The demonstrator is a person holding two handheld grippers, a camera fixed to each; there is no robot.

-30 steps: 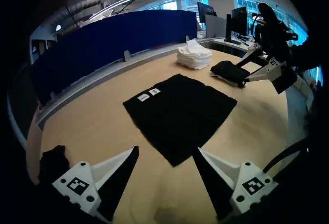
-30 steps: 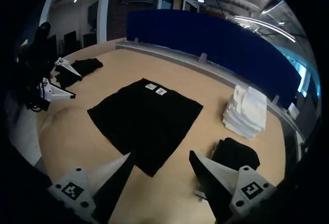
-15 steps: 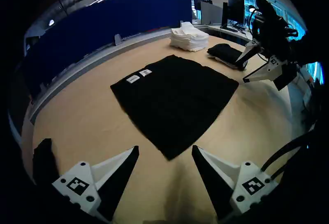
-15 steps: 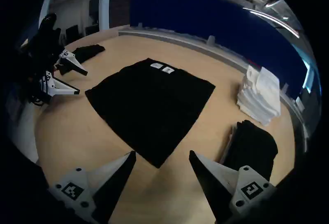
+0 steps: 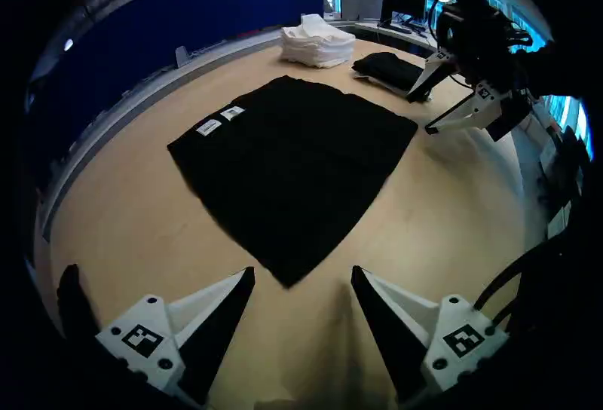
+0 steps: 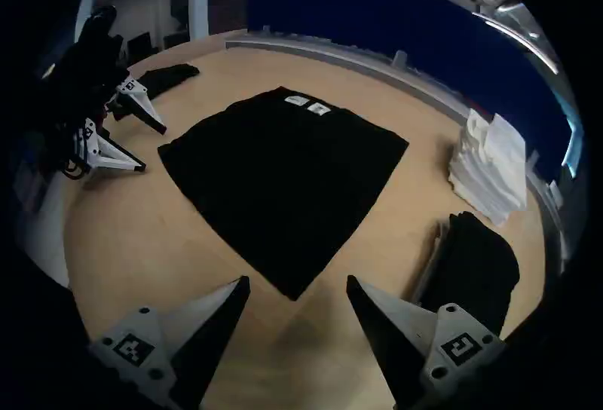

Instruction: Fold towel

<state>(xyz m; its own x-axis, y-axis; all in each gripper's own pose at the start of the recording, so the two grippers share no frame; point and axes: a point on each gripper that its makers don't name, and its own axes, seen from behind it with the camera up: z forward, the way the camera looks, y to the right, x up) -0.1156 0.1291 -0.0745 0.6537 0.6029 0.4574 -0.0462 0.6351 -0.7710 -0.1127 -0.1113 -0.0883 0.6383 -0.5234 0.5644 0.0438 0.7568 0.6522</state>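
A black towel (image 5: 294, 161) lies spread flat on the wooden table (image 5: 422, 214), with two white labels near its far edge. In the left gripper view my left gripper (image 5: 301, 289) is open just short of the towel's near corner, nothing between its fingers. In the right gripper view the same towel (image 6: 283, 176) lies flat and my right gripper (image 6: 298, 301) is open just short of its near corner. The right gripper (image 5: 431, 105) also shows farther off in the left gripper view, and the left gripper (image 6: 143, 142) at the left of the right gripper view.
A stack of folded white towels (image 5: 316, 39) (image 6: 490, 172) and a pile of folded black towels (image 5: 388, 71) (image 6: 475, 274) sit at one end of the table. Another dark cloth (image 6: 162, 78) lies at the other end. A blue partition (image 5: 166, 18) runs along the far side.
Both grippers have moved in toward the towel and tilted down; each now has a towel corner just ahead of its open fingers. The towel has not moved.
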